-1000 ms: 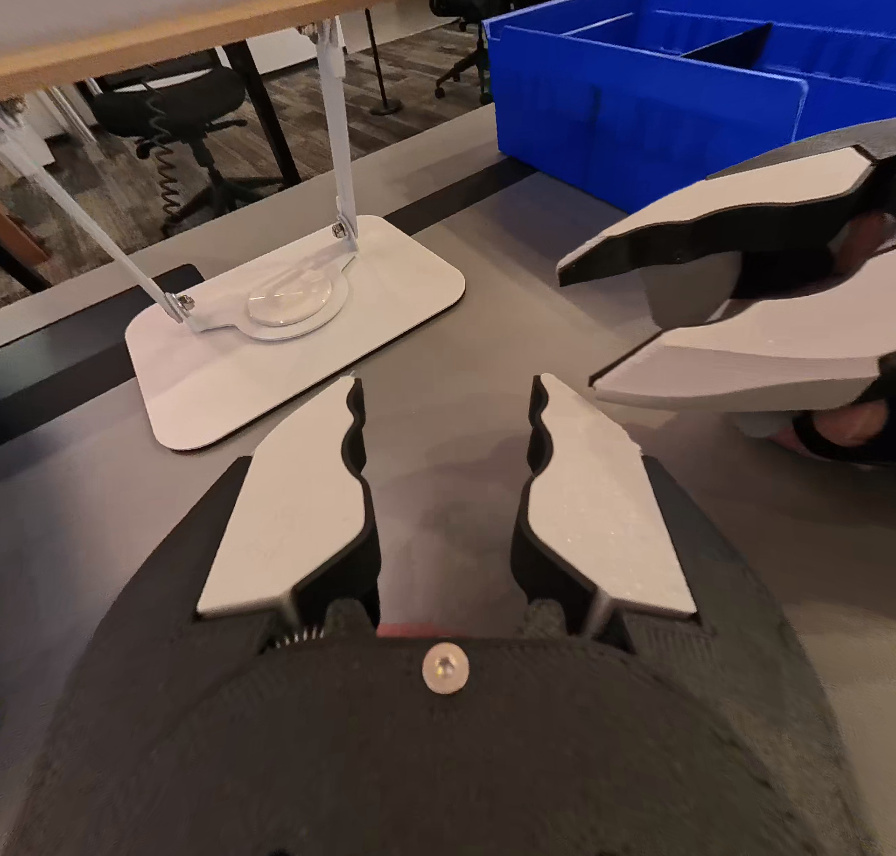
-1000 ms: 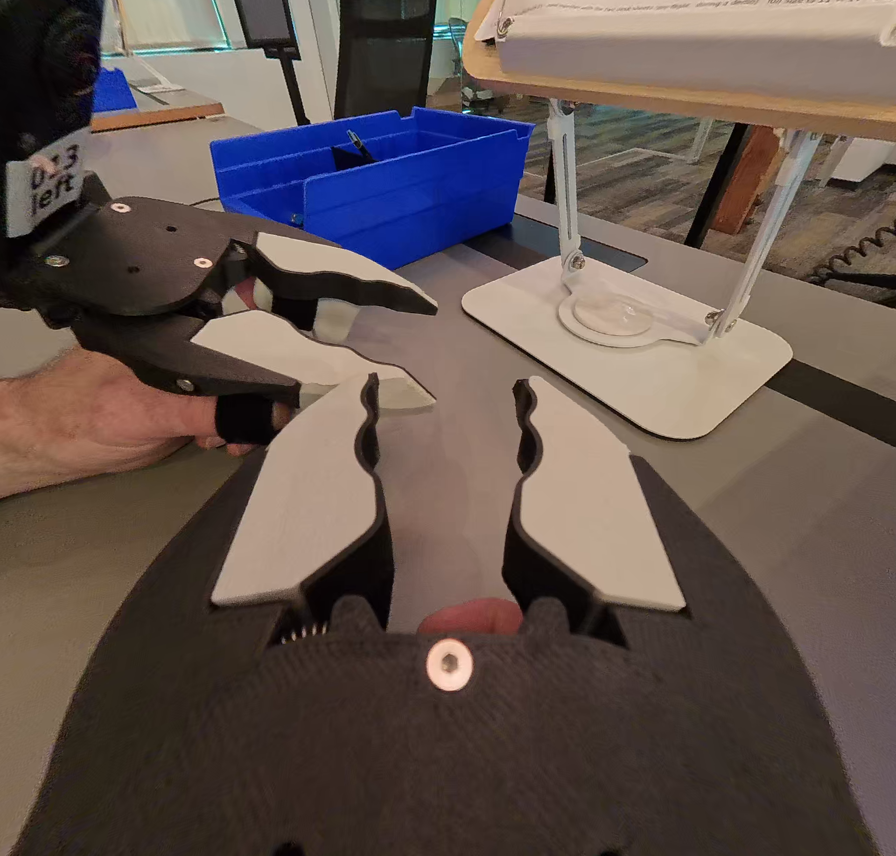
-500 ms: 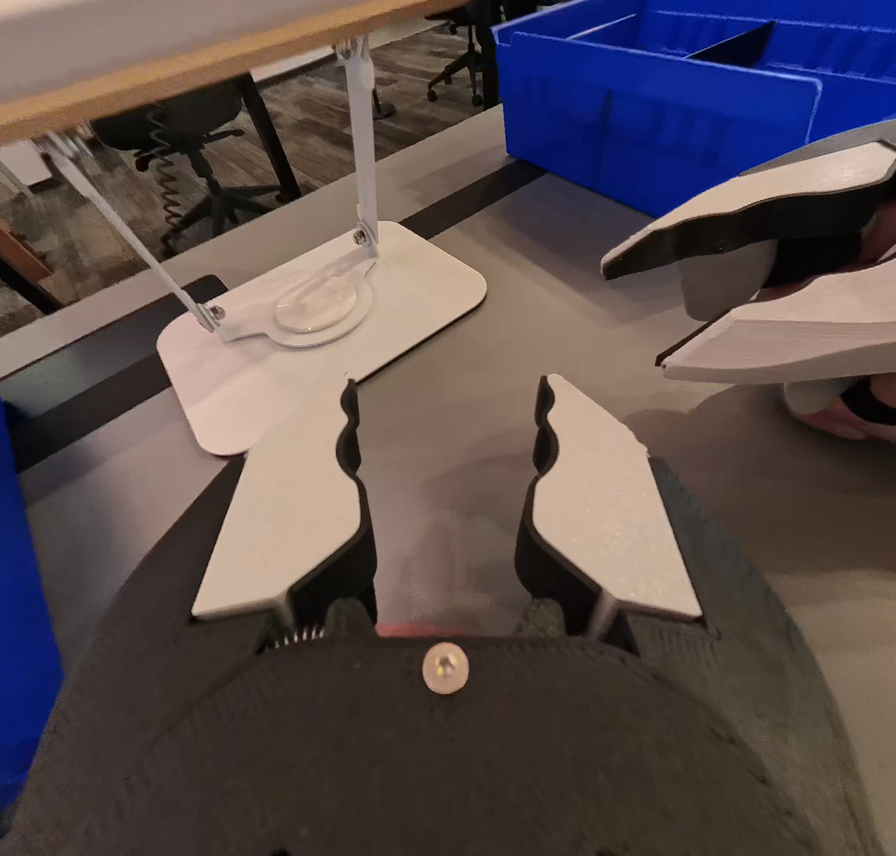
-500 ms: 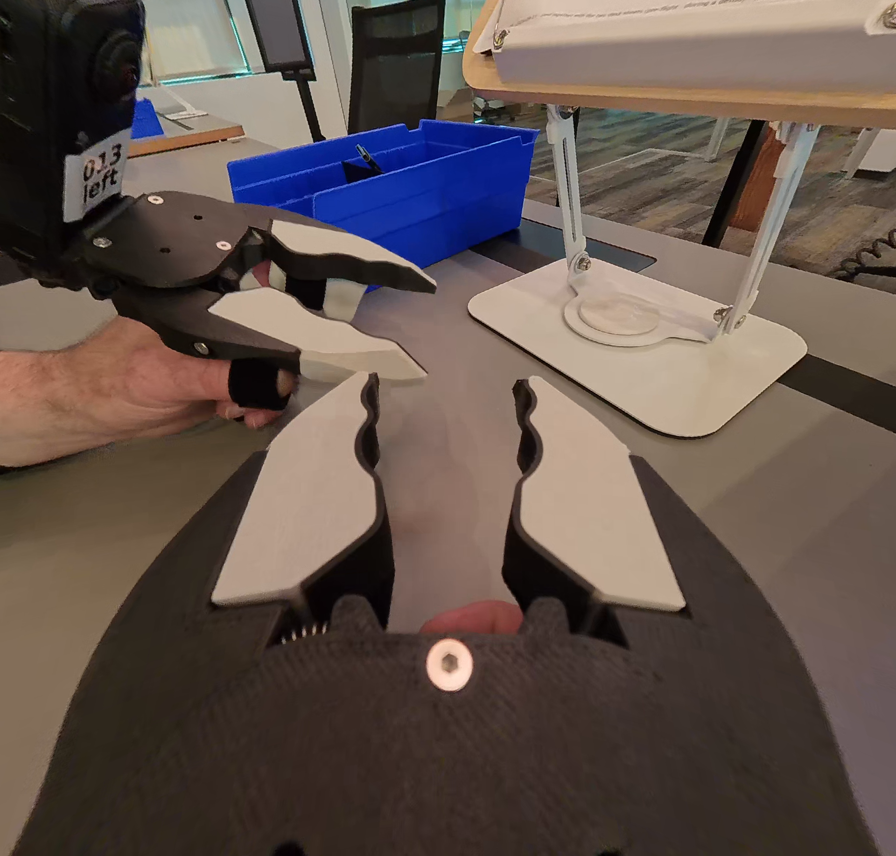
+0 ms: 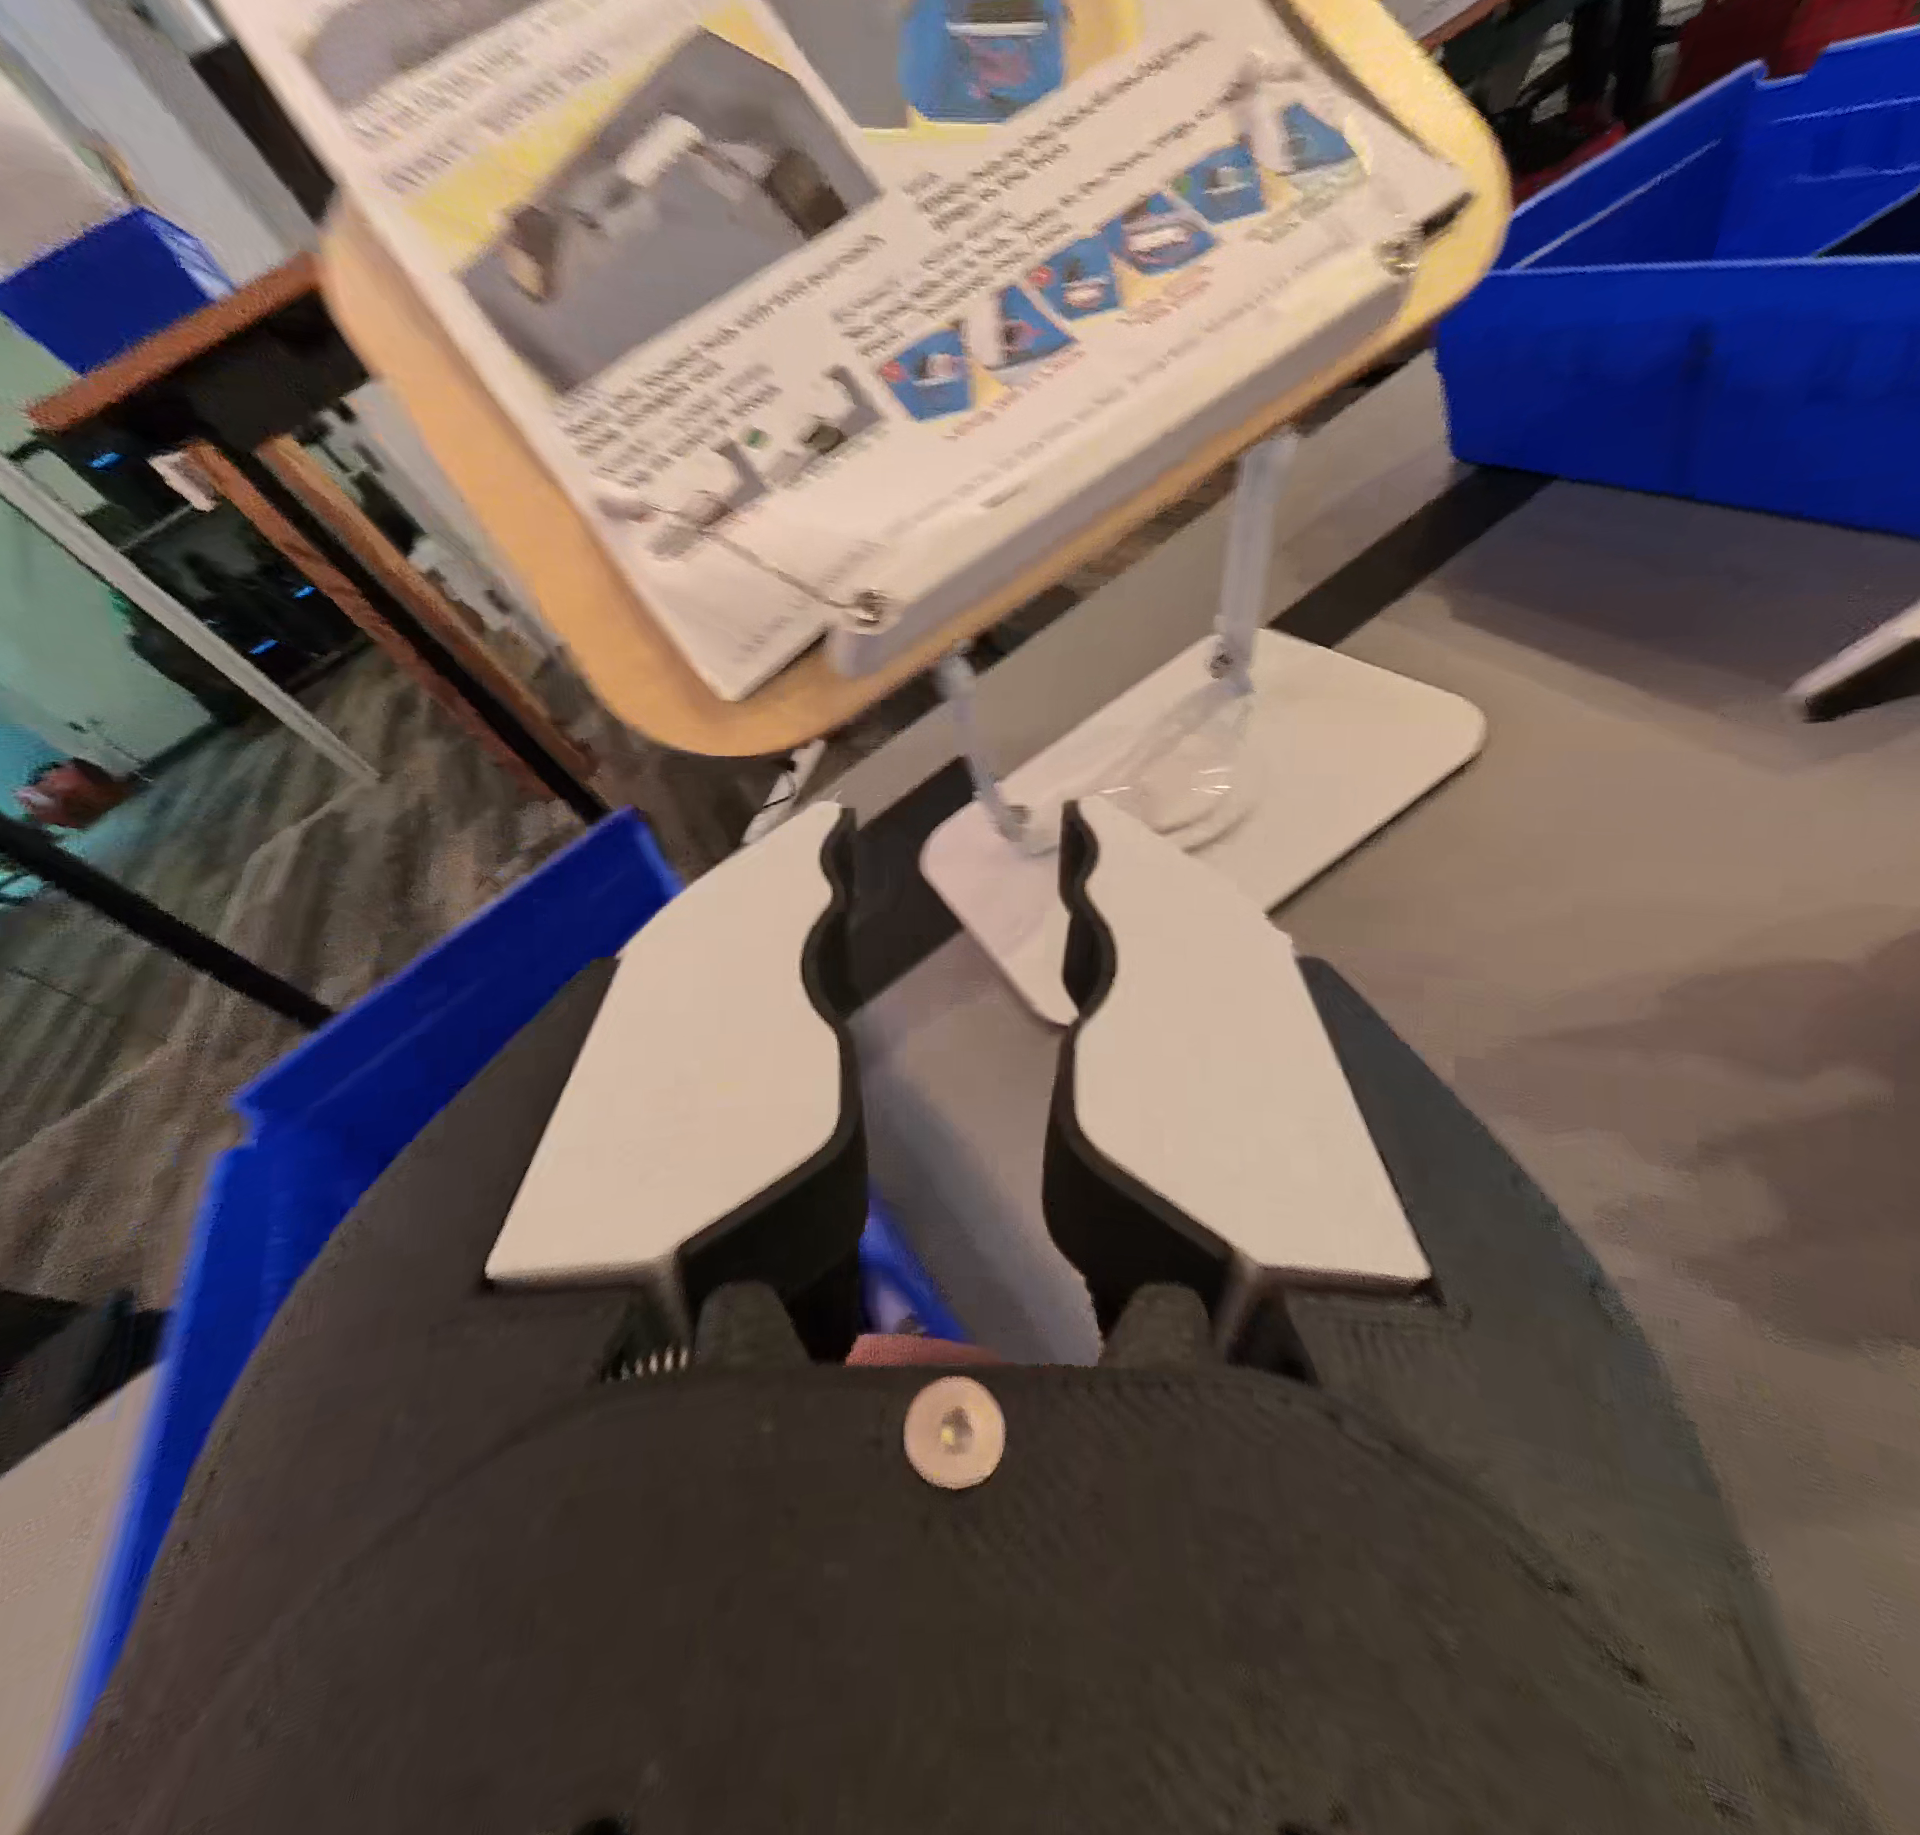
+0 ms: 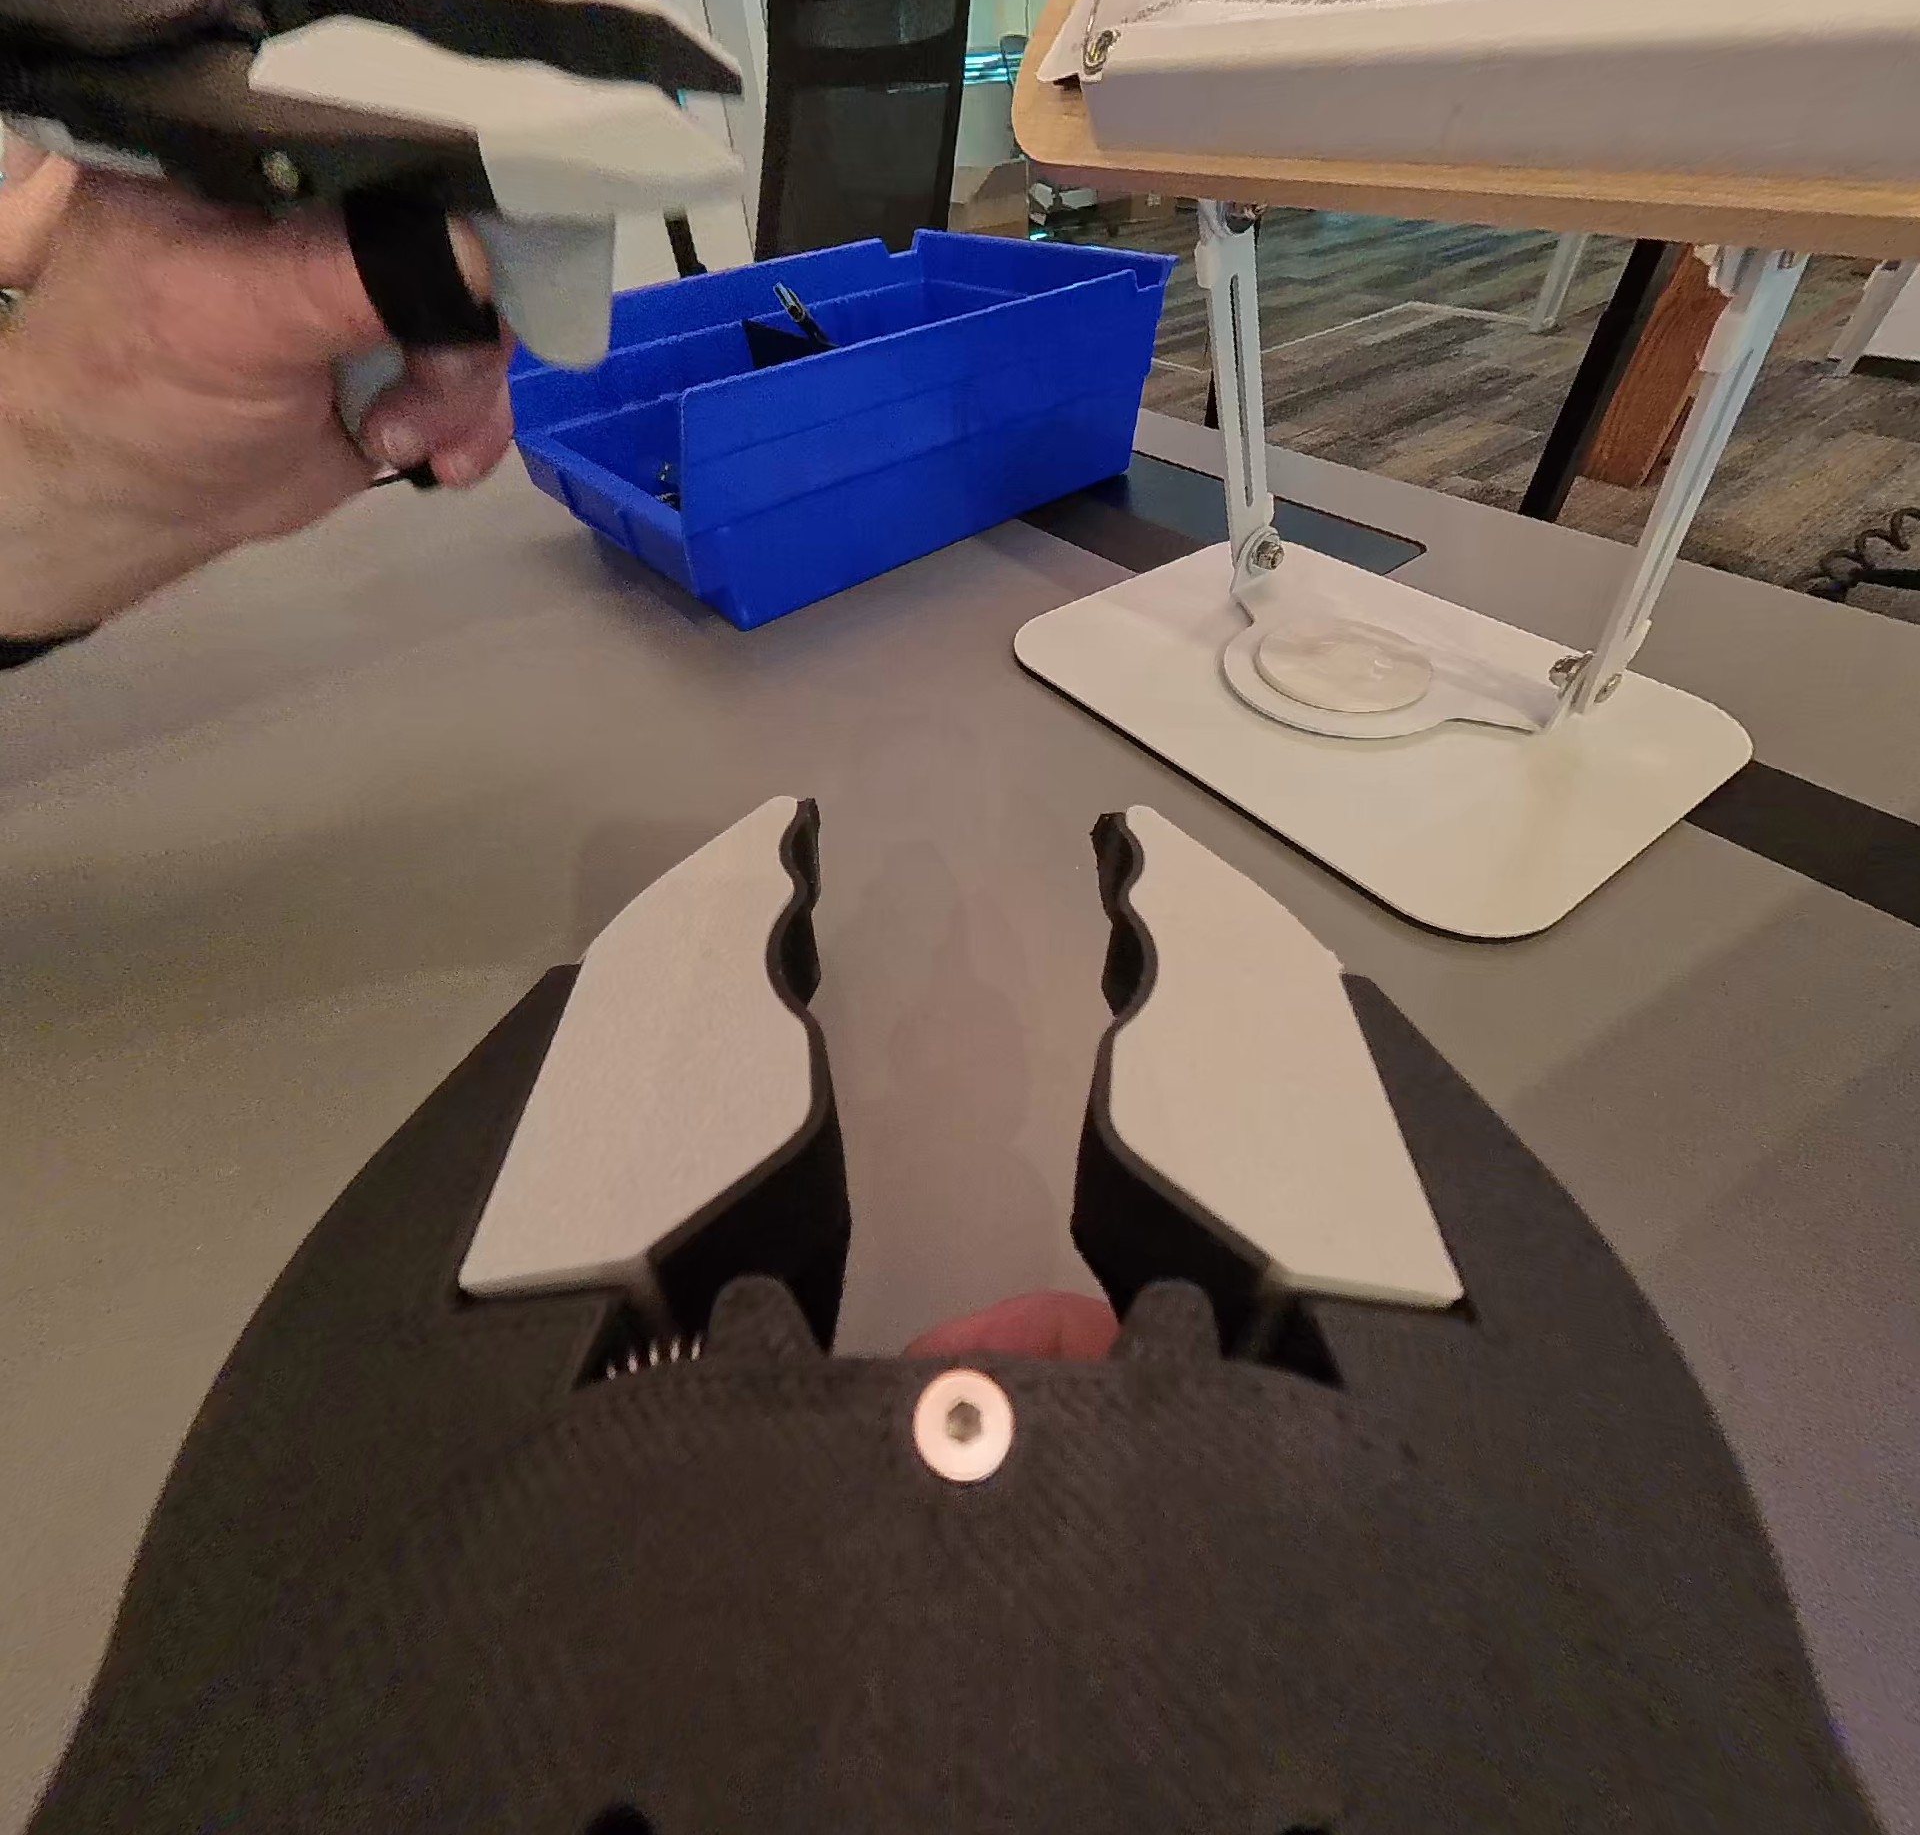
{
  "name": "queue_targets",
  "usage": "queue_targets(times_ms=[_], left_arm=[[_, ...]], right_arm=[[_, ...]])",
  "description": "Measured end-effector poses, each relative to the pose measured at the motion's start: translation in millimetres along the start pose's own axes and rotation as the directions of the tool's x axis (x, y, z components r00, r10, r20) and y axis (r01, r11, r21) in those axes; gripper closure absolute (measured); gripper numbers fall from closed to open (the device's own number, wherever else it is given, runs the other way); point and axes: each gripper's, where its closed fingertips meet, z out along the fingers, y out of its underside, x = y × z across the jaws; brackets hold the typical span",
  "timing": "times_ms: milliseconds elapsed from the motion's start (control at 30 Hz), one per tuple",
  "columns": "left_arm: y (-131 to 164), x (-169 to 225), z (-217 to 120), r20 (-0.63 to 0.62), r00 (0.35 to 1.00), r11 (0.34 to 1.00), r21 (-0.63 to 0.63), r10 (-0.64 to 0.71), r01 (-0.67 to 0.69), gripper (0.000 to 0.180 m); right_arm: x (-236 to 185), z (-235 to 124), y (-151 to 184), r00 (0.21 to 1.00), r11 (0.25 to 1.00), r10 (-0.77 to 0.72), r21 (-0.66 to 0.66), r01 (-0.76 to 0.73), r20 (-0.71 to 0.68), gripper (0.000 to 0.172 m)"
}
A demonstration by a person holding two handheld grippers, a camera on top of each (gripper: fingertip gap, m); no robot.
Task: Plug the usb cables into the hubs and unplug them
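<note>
Beside the white flat-based document stand (image 6: pixel 1382 746) on the grey tabletop (image 6: pixel 520 798), the right gripper (image 6: pixel 954 819) hovers low with its grey fingers spread and nothing between them. Left of that stand sits a blue plastic divided bin (image 6: pixel 852 455) with a dark cable end (image 6: pixel 795 308) poking up inside; no hub shows. Raised above the bin's left side, the left gripper (image 5: pixel 954 840) is partly parted, grasping nothing.
</note>
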Motion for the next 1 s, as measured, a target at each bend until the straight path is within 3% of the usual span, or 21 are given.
queue_targets(times_ms=[200, 367, 467, 700, 867, 1000], left_arm=[[-8, -106, -7, 0.112, 0.981, 0.985, -0.084, 0.16, -0.151, 0.151], [33, -164, 23, -0.014, 0.945, 0.891, -0.331, 0.326, -0.312, 0.145], [68, -173, 48, -0.167, 0.926, 0.817, -0.435, 0.339, -0.378, 0.143], [120, -158, 106, -0.384, 0.863, 0.715, -0.495, 0.329, -0.493, 0.14], [148, -148, 132, -0.473, 0.82, 0.64, -0.53, 0.321, -0.556, 0.14], [160, -138, 138, -0.526, 0.822, 0.637, -0.561, 0.22, -0.529, 0.139]], right_arm=[[-1, 1, 1, 1.0, 1.0, -0.005, -0.007, 0.005, 0.005, 0.123], [-2, 2, 2, 1.0, 1.0, -0.011, -0.016, 0.011, 0.009, 0.124], [-3, 3, 3, 1.0, 1.0, -0.011, -0.023, 0.011, 0.013, 0.125], [-5, 4, 5, 1.0, 0.999, -0.015, -0.032, 0.016, 0.025, 0.127], [-5, 3, 4, 0.999, 1.0, -0.002, -0.025, 0.003, 0.035, 0.128], [-5, 3, 4, 0.999, 1.0, 0.002, -0.023, -0.001, 0.039, 0.128]])
